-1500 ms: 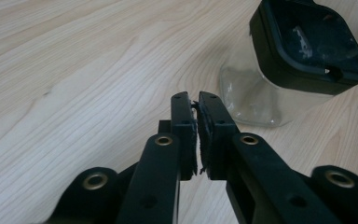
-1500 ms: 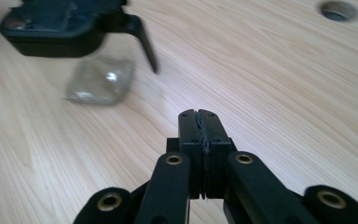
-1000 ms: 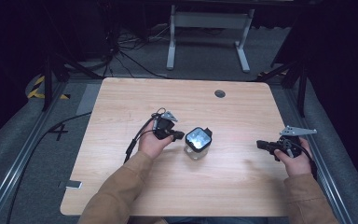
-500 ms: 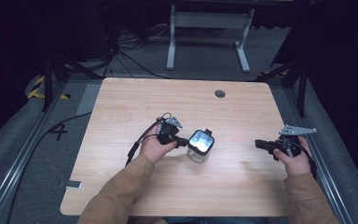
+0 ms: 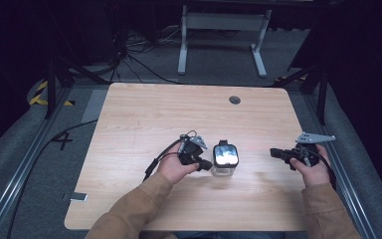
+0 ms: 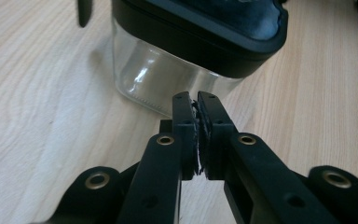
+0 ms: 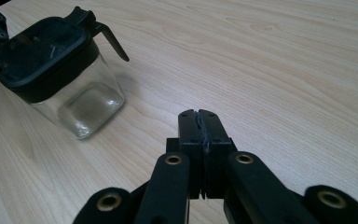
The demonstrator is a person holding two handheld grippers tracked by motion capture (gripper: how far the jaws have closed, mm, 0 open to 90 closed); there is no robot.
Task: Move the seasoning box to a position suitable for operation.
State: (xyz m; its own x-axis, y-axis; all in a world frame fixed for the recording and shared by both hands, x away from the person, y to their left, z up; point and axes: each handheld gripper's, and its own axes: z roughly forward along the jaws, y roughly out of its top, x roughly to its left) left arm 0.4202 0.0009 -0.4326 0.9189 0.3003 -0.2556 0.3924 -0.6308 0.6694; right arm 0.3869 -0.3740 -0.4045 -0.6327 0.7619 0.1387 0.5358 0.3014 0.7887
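On the pale wooden table [image 5: 144,119], two black hand-held grippers flank one clear square glass jar with a black plastic lid [image 5: 225,158]; a "4" is marked on the grey floor at the table's left. The left gripper [image 5: 205,165] has its jaws pressed together on nothing, tips just beside the jar's left wall near its base. The jar stands upright near the middle of the table, its lid carrying a thin black latch [image 7: 112,39], and the right gripper [image 5: 273,152], jaws likewise closed and empty, sits well apart by the right edge.
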